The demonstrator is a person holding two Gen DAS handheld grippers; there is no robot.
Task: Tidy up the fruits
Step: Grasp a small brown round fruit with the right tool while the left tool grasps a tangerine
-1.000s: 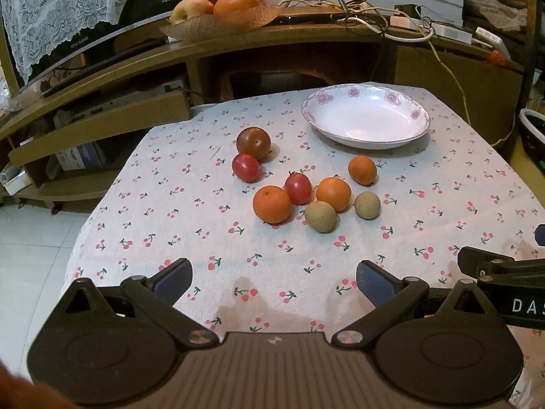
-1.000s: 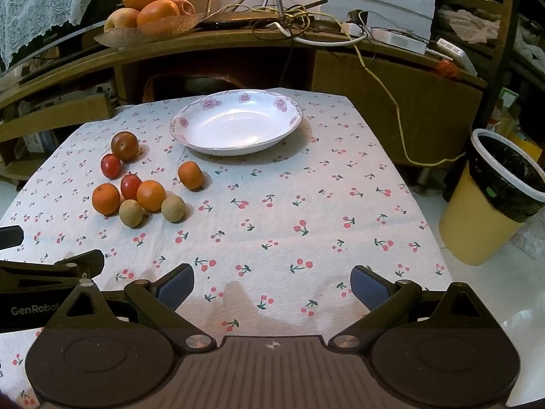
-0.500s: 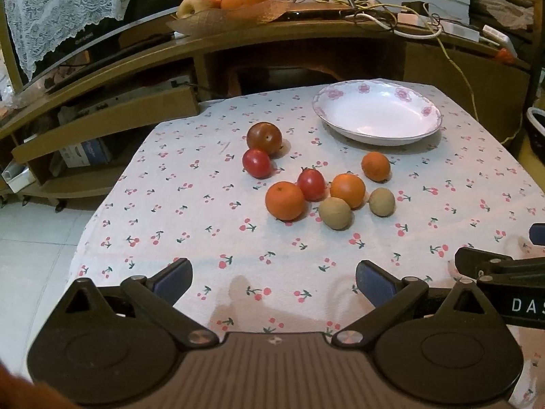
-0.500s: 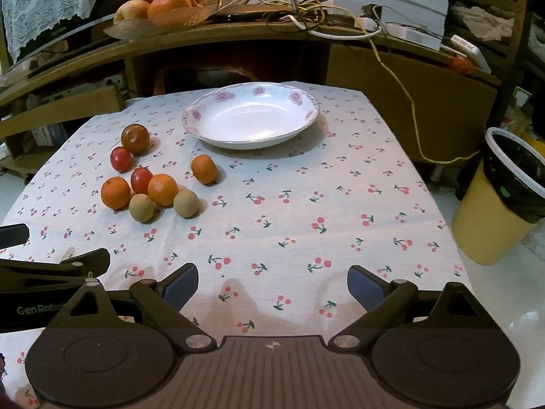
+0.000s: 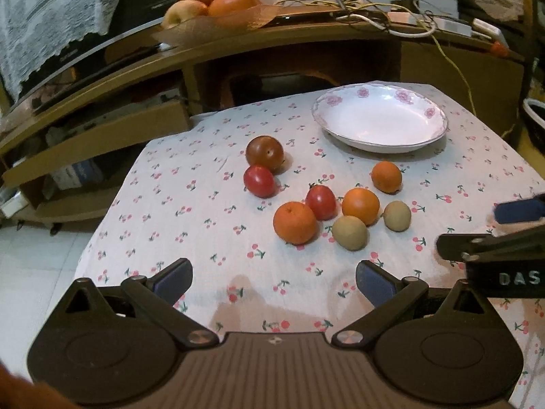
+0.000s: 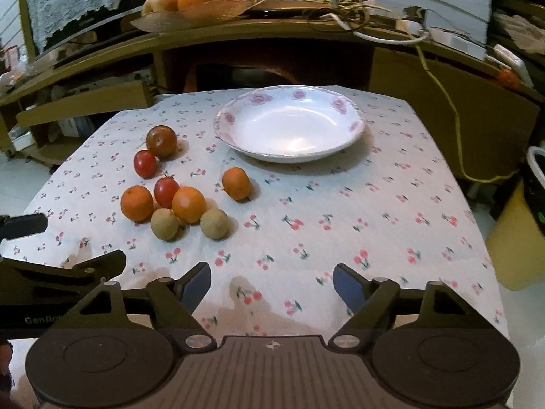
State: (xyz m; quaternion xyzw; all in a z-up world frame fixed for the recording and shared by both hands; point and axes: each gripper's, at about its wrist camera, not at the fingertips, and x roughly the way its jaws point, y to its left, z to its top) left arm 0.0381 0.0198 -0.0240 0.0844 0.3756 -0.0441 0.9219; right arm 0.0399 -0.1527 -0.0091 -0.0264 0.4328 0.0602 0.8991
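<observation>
Several fruits lie in a loose cluster on the cherry-print tablecloth (image 5: 190, 204): oranges (image 5: 295, 222), red tomatoes (image 5: 259, 181), a dark plum (image 5: 264, 150) and two tan round fruits (image 5: 349, 232). The cluster also shows in the right wrist view (image 6: 188, 204). An empty white floral bowl (image 5: 379, 123) stands behind them, also in the right wrist view (image 6: 289, 124). My left gripper (image 5: 274, 277) is open and empty, short of the cluster. My right gripper (image 6: 270, 284) is open and empty over the table's near edge, right of the fruits.
A wooden shelf unit stands behind the table with a fruit dish (image 5: 218, 3) and cables (image 6: 357, 17) on top. A yellow waste bin (image 6: 521, 231) stands on the floor at the right. The floor (image 5: 30, 272) drops off to the table's left.
Both grippers have moved forward toward the fruits and bowl, which now look larger and nearer. The right gripper's jaws stand slightly narrower. Nothing has been grasped.
</observation>
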